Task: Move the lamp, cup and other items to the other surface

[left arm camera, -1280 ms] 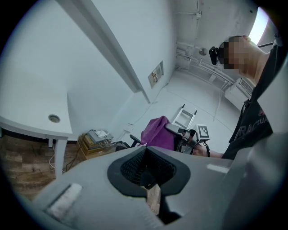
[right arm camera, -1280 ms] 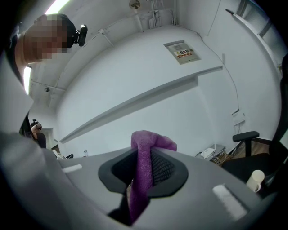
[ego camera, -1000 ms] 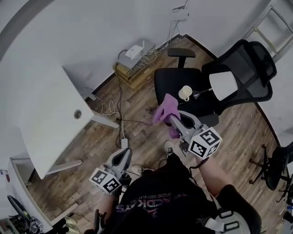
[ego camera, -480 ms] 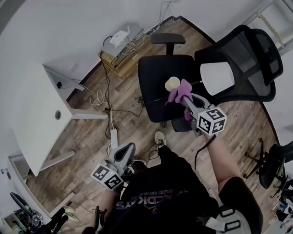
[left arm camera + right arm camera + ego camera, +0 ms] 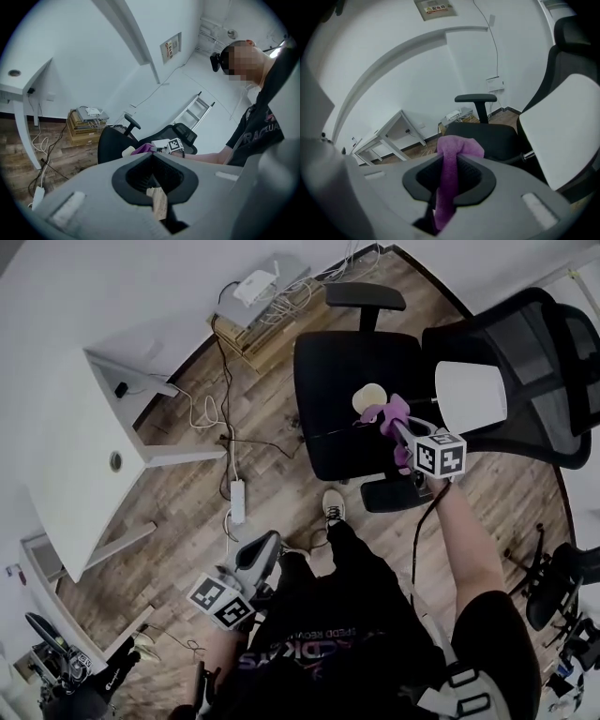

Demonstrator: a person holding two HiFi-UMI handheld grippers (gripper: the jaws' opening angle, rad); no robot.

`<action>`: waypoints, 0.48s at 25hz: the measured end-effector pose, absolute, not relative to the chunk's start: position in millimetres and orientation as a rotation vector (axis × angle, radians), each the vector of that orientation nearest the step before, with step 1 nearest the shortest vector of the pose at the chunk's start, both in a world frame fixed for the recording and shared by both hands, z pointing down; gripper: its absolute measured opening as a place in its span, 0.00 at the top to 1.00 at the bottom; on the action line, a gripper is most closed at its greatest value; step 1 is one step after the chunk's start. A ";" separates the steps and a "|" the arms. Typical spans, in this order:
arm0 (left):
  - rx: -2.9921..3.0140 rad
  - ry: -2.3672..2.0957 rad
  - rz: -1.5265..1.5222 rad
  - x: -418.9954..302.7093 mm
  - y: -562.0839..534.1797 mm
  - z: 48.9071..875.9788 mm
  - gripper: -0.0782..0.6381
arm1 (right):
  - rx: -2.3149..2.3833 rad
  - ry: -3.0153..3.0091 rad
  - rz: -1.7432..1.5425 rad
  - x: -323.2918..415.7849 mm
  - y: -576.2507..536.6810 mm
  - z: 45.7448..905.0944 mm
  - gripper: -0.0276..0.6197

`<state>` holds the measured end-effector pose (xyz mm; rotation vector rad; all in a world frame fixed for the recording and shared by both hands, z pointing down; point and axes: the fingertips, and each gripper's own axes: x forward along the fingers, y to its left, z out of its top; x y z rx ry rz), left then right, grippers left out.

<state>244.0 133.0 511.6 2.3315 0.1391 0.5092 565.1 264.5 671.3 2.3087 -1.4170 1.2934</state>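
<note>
Your right gripper [image 5: 403, 430] is clamped on the purple cloth [image 5: 392, 412]. In the right gripper view the cloth [image 5: 451, 161] runs as a strip straight up between the jaws, along the gripper's own line, and ends in a bunched fold that spills over the tips. In the head view that fold points toward 11 o'clock from the marker cube [image 5: 439, 454] and sits over the black chair seat [image 5: 342, 381].

The pale cup [image 5: 368, 397] stands on the seat just at 10 o'clock of the cloth. The lamp's white shade [image 5: 469, 397] lies at 3 o'clock of the cup, against the mesh backrest [image 5: 534, 352].

Your shirt carries purple lettering [image 5: 309, 651], seen upside down and not legible as a whole. A small wall sign [image 5: 171, 47] is too small to read.

Your right forearm [image 5: 459, 531] reaches out nearly straight from 5 o'clock toward the chair, and its gripper tips downward. Your left gripper [image 5: 265, 547] hangs low by your hip at 7 o'clock, pointing toward 1 o'clock. Its jaws meet at the tips with nothing between them; only wood floor shows through the gap behind. The white desk [image 5: 84, 437] is well apart at 9 o'clock.
</note>
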 end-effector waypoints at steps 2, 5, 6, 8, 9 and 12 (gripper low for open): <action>2.317 0.121 0.529 239.9 130.5 518.3 0.89 | 2.264 -1.375 1.343 569.3 265.7 694.5 0.87; 2.297 0.088 0.542 236.2 131.9 524.5 0.89 | 2.209 -1.307 1.464 570.8 274.7 731.5 0.87; 2.290 0.083 0.546 234.5 133.1 525.5 0.89 | 2.190 -1.283 1.504 570.0 278.7 741.9 0.87; 2.277 0.080 0.552 230.9 134.4 527.6 0.89 | 2.146 -1.238 1.543 569.8 284.7 757.1 0.87; 2.270 0.076 0.556 228.9 134.6 529.5 0.89 | 2.123 -1.223 1.546 570.9 286.0 763.0 0.87; 2.252 0.057 0.572 223.2 137.2 534.7 0.89 | 2.076 -1.201 1.564 572.0 288.5 777.8 0.87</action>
